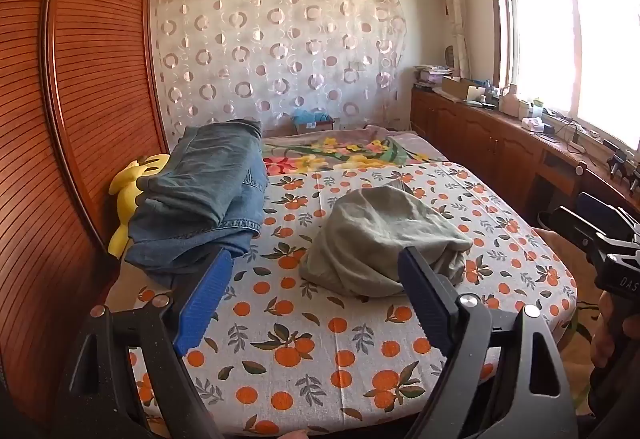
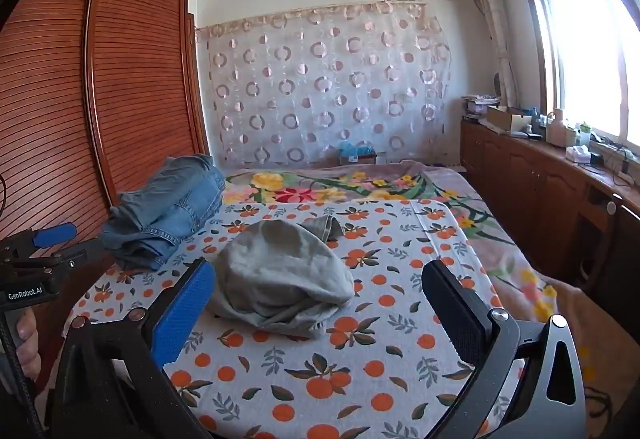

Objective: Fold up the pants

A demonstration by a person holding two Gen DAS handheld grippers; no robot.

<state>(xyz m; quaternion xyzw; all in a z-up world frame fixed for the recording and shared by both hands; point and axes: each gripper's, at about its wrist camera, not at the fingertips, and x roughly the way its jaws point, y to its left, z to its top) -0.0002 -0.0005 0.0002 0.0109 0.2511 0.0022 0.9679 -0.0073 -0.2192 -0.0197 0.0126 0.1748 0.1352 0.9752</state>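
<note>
Both sets of tongs spread wide, empty: left gripper (image 1: pixel 316 287) and right gripper (image 2: pixel 320 303) hovering short of the grey pants (image 2: pixel 280 275). Best to lower onto the pants' near hem, one gripper per corner (bunched now, so hard to tell waistband from cuff), then lift and shake flat. Pants heaped mid-bed on the orange-print sheet (image 2: pixel 360 379). Left of the pants, folded jeans (image 2: pixel 168 207). Beyond the pants, floral blanket (image 2: pixel 320 191), circle-patterned curtain (image 2: pixel 320 87); right of them, bright window (image 2: pixel 580 39).
</note>
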